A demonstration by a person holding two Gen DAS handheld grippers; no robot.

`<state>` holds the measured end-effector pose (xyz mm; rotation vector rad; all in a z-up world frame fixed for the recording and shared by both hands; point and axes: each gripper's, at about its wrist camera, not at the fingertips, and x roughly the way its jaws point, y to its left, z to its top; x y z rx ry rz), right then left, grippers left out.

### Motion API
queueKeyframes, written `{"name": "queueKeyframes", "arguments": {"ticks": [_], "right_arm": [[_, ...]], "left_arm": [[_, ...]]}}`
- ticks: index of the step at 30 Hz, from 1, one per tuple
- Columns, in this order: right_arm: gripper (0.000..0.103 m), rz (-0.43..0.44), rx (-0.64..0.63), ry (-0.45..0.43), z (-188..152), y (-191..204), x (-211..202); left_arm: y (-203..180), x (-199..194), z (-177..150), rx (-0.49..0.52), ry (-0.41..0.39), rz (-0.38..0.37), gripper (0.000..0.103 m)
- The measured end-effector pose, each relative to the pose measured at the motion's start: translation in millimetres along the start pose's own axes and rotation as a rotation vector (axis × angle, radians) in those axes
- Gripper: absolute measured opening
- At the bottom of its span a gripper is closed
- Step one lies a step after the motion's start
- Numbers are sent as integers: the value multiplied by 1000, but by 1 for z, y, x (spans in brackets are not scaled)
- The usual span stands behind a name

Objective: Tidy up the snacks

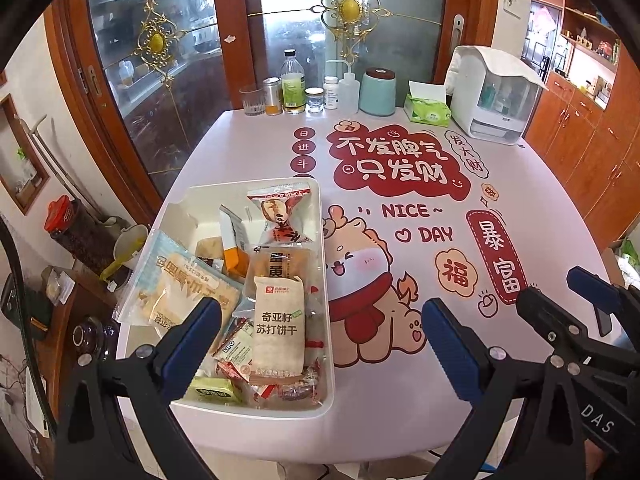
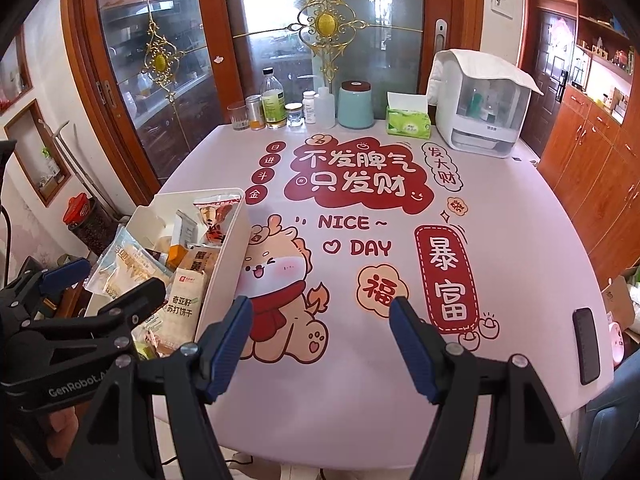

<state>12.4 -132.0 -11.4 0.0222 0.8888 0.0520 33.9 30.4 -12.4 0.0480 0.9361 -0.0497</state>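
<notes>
White plastic bin (image 1: 320,216) holds every snack; we hover both empty grippers, left (image 1: 322,326) and right (image 2: 322,334), spread wide beside it.

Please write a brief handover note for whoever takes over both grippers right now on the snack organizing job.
Left gripper: open, empty, hovering over the near end of the white rectangular plastic bin.
Right gripper: open, empty, above the bare printed tablecloth to the right of the bin.
Snacks: all visible packets lie in the bin, including the beige kraft-paper cracker packet, the large pale blue pastry bag leaning over the left rim, and the red-and-clear wrapped pastry at the far end.
Done: no snack is loose on the tablecloth.
Left: the packets are jumbled; perhaps tidy them.
</notes>
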Motion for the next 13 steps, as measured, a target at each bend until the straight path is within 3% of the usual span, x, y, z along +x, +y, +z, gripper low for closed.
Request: {"name": "queueKeyframes", "arguments": {"ticks": [13], "right_arm": [[71,-5,-1,14,0,0,3]], "left_arm": [[-4,4,0,-2,17,-5,100]]}}
